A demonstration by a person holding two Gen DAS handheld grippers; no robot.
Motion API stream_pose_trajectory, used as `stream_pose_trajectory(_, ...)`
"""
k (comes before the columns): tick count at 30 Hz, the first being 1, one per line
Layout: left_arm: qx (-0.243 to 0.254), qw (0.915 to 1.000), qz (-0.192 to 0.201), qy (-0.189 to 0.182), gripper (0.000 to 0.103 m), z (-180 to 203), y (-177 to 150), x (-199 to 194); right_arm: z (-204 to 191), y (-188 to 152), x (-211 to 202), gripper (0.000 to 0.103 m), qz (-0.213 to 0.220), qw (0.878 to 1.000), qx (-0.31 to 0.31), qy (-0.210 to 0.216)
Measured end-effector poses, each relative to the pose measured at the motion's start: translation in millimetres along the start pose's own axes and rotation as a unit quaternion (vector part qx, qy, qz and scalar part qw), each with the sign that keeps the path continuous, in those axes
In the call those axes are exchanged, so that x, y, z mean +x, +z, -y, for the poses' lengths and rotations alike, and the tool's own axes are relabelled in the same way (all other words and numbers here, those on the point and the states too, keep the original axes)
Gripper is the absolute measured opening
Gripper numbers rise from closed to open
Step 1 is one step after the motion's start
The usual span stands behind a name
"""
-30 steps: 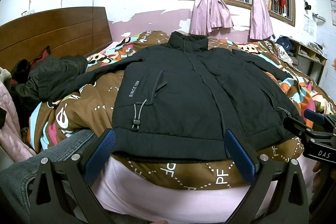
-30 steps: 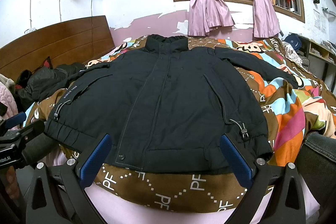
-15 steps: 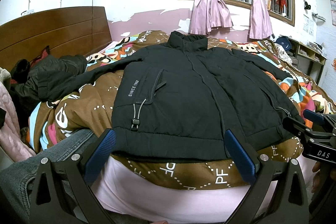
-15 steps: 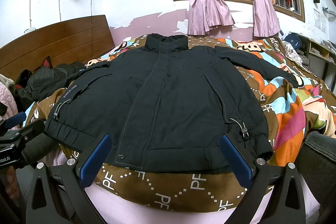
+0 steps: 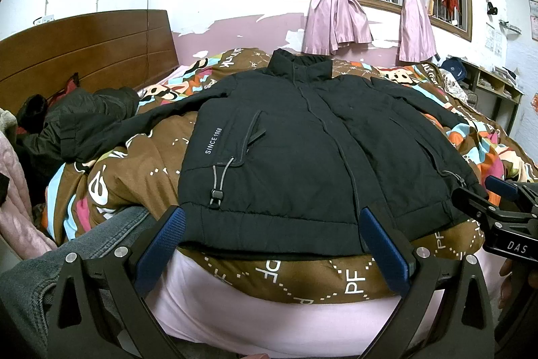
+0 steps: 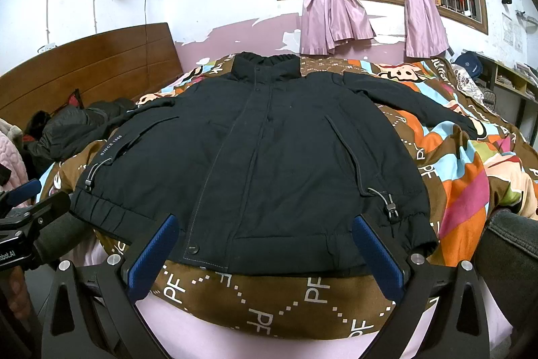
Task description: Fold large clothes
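Observation:
A black padded jacket (image 5: 302, 150) lies face up and spread flat on the bed, collar toward the far wall, both sleeves stretched out sideways; the right wrist view shows the same jacket (image 6: 269, 164). My left gripper (image 5: 274, 244) hovers open just in front of the hem's left half, nothing between its blue pads. My right gripper (image 6: 265, 254) stands open before the hem's right half, also empty. The right gripper (image 5: 497, 211) shows at the left wrist view's right edge, and the left gripper (image 6: 27, 207) at the right wrist view's left edge.
A patterned brown and multicoloured quilt (image 5: 127, 170) covers the bed above a pink sheet (image 5: 252, 308). A dark bundle of clothes (image 5: 77, 113) lies by the wooden headboard (image 5: 84, 56). Pink curtains (image 5: 336, 15) hang at the window. A person's jeans-clad leg (image 6: 511, 251) is at the right.

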State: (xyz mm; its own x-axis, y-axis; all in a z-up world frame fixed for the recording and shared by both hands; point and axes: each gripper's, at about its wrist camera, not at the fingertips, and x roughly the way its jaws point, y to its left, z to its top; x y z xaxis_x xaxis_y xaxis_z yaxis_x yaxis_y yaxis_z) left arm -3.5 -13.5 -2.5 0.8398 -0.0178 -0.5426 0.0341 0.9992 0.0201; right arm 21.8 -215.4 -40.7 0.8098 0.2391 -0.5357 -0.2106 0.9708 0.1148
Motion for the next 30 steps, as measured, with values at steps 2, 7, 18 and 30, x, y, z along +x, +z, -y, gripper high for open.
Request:
stream_pose_trajectory(2,0.000,1.0000,0.000,0.000,0.101,1.3,-0.3,-0.2,-0.3,-0.1,0.5,0.103,0.000,1.000,0.000,0.000)
stream_pose_trajectory(7,0.000,1.0000,-0.001,0.000,0.101,0.6,0.0,0.1,-0.2,0.5,0.8,0.103,-0.001,1.000,0.000,0.000)
stream_pose_trajectory(18,0.000,1.0000,-0.006,0.002,0.101,1.3,-6.4,3.1,7.9,-10.8,1.5,0.103,-0.002,1.000,0.000,-0.016)
stream_pose_trajectory(30,-0.036,0.9932,-0.106,0.031,0.101,-20.2,-8.0,28.2,46.3,11.4,-5.2,0.103,-0.062,0.994,0.026,-0.090)
